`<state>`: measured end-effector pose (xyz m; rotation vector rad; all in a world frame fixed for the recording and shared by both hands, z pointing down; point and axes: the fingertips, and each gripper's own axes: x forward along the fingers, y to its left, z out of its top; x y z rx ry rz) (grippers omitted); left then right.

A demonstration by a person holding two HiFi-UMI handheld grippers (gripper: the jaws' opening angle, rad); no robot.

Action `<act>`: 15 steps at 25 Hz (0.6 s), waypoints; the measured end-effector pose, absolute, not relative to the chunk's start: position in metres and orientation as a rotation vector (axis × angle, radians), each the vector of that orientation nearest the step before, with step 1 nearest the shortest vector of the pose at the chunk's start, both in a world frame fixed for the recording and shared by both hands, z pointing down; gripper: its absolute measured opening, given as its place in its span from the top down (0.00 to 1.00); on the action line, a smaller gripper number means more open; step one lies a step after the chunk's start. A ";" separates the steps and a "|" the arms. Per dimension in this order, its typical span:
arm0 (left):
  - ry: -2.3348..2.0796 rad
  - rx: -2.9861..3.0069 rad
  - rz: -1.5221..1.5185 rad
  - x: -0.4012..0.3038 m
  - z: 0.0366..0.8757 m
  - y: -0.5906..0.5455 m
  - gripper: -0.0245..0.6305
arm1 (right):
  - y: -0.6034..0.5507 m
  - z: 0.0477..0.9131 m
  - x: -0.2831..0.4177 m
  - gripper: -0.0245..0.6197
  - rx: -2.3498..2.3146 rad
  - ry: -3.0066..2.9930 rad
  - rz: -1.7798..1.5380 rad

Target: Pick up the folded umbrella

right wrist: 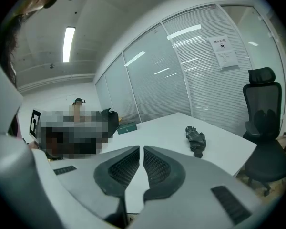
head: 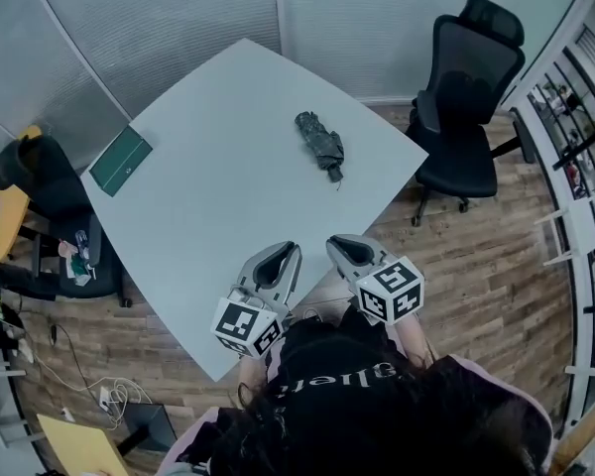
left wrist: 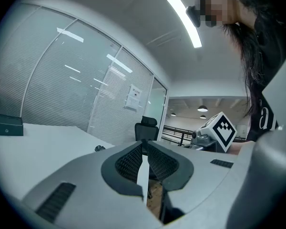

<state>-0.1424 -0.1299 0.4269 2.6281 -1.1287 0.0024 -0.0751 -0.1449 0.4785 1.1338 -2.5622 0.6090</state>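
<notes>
Umbrella (head: 320,145) lies on white desk (head: 208,186), twelve o'clock from left tongs (head: 281,256) and right tongs (head: 345,247), both closed and empty; chair (head: 466,97) at two.

Surface: a pale grey-white table (head: 208,206), seen from above, its corners pointing up and right in the head view.
Upper right of the tabletop: a dark grey folded umbrella (head: 320,145), lying flat near the right edge.
Left corner of the tabletop: a flat dark green box (head: 120,159), well apart from the umbrella.
Beneath: wood-plank floor (head: 476,266).
</notes>
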 end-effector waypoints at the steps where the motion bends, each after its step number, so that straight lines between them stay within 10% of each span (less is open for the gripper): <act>1: -1.123 2.628 0.001 -0.142 0.428 -0.131 0.89 | -0.146 0.479 -0.074 0.90 1.139 -2.557 0.609; 15: -1.239 2.543 -0.022 -0.162 0.436 -0.154 0.89 | -0.178 0.491 -0.088 0.90 1.024 -2.555 0.618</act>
